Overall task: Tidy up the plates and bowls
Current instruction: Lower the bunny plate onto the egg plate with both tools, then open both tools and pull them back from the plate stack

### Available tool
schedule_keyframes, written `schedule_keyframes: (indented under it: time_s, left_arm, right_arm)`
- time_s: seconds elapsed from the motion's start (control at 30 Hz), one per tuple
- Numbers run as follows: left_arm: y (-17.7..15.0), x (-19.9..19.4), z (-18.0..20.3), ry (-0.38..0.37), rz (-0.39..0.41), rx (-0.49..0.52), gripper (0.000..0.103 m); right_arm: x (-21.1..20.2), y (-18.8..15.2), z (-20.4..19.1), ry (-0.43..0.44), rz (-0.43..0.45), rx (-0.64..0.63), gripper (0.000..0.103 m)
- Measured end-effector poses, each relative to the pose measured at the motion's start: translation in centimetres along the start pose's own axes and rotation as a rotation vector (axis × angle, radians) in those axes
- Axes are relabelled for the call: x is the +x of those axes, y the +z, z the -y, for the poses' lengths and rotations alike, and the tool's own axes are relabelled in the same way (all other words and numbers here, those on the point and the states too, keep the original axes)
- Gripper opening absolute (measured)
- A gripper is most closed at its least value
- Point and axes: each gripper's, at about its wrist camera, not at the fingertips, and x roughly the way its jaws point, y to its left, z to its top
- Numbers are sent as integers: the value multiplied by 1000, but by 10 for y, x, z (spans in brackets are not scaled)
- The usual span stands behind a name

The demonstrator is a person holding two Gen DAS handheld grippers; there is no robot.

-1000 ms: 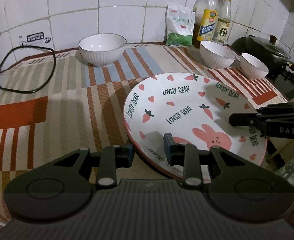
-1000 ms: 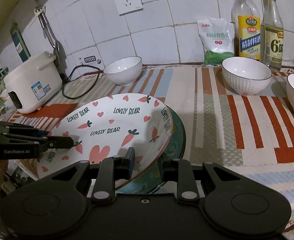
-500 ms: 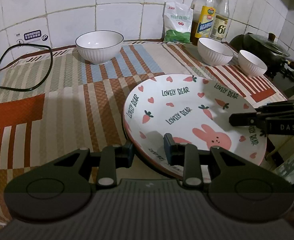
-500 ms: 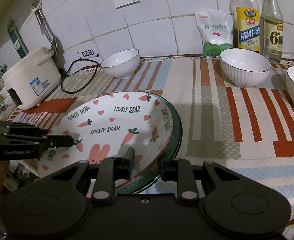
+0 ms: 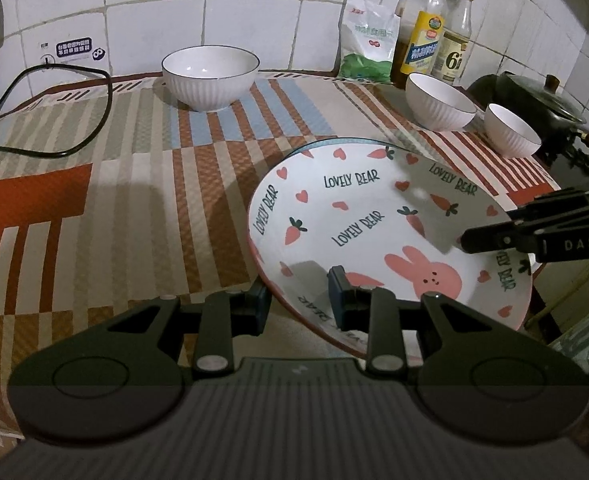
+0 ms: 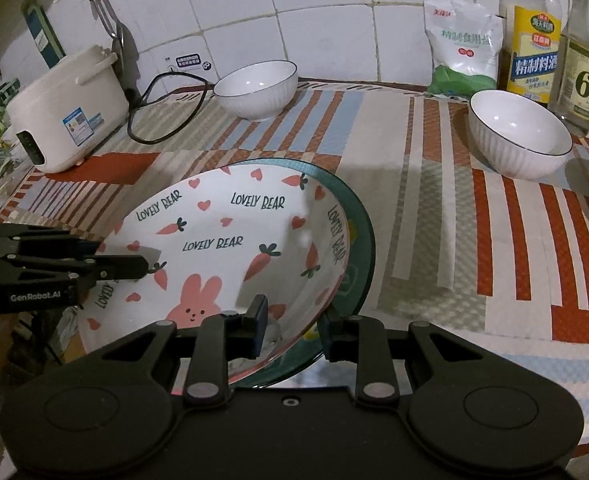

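The glossy round plate (image 5: 374,232), printed with rabbits and carrots, lies on a green plate (image 6: 360,240) on the striped desk (image 5: 134,200), both claws, left (image 5: 299,304) and right (image 6: 292,330), clamped on its rim, the camera nearer than before.
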Motion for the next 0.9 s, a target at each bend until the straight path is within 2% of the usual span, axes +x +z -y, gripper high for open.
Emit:
schedule_keyframes:
  time_s: [0.2,0.33,0.43,0.53,0.7,0.73,0.77,0.9]
  left_arm:
    - [-1,0,2,8,-3,-8,31]
    - [1,2,2,22,-8,2,30]
    - [0,0,4,22,3,4,30]
    - [0,-10,9,43,41,20,32]
    - [3,-26,17,42,78,36,33]
    - [3,-31,20,45,86,40,36]
    - [3,-35,22,45,92,42,43]
    - [-1,-54,32,32,101,68,47]
  right_arm:
    - [-5,-1,-12,-54,-2,-18,34]
    - [-12,-5,-31,-162,25,-105,37]
    - [-14,-10,-32,-183,42,-115,41]
    - [-30,-18,-41,-246,142,-158,40]
    - [-57,-30,-53,-218,227,-173,40]
    - [-62,-34,-57,-228,241,-184,40]
    - [-66,-38,-61,-237,249,-193,42]
    - [-82,-52,-72,-246,271,-200,53]
